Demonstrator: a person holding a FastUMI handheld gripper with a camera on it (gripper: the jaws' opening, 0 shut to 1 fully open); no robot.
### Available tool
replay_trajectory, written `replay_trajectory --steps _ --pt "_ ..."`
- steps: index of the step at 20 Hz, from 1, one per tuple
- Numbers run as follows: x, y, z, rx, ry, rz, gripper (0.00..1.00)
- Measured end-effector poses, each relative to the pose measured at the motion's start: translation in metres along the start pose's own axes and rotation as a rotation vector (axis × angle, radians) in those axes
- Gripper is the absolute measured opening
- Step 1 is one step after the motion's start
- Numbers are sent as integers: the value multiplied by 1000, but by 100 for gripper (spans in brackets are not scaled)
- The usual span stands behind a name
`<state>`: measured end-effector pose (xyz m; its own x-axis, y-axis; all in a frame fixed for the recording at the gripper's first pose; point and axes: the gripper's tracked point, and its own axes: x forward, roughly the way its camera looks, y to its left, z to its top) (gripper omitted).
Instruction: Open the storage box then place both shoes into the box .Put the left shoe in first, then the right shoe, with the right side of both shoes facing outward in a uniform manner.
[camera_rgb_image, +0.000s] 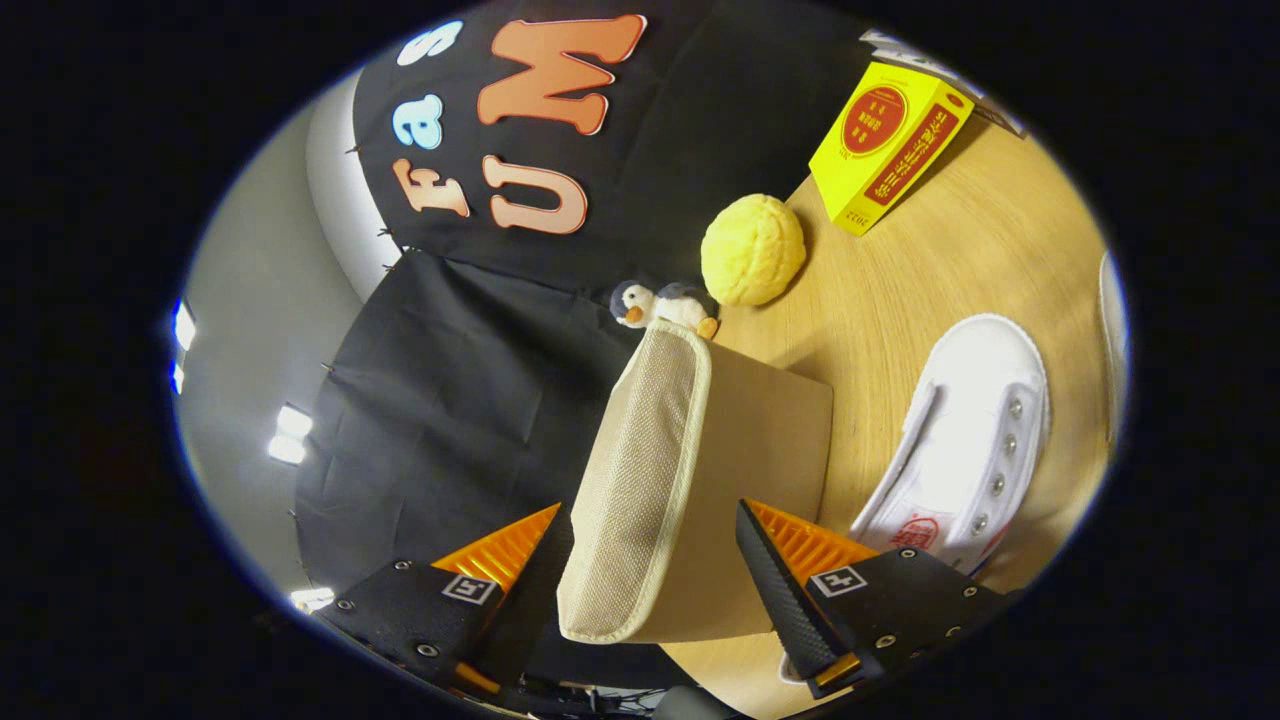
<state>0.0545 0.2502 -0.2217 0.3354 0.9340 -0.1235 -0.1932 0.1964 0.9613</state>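
we see the gripper (650, 560) rolled hard onto its side, so the wooden table (930, 290) runs up one side of the view and the booth's black cloth wall (470, 400) the other. between its two fingers (505, 550) stands the beige fabric lid of the storage box (650, 480) — the woven face with pale piping is turned toward one finger, the smooth inner face toward the other. the jaws are spread wide; we cannot tell whether either finger actually touches the flap, and there is visible room on both sides (so we would not call it a grasp). just beyond the far finger lies a white shoe (975, 440) on the table, eyelets showing, a red mark on its insole. past the lid's far end sit a small penguin toy (660, 303) and, touching it, a yellow knobbly ball (752, 249); further off stands a yellow carton (888, 140) — well apart from the shoe.
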Motion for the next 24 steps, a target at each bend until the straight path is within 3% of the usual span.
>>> replay_trajectory --steps 8,12,14,17,20,24 --pt "12 22 -12 108 54 109 97" --pt "6 42 0 74 17 119 94" --pt "1 53 7 68 -8 123 76" --pt "0 73 11 11 -29 113 41" --pt "-1 103 23 -29 -76 109 19" --pt "10 139 32 -129 -99 58 9"
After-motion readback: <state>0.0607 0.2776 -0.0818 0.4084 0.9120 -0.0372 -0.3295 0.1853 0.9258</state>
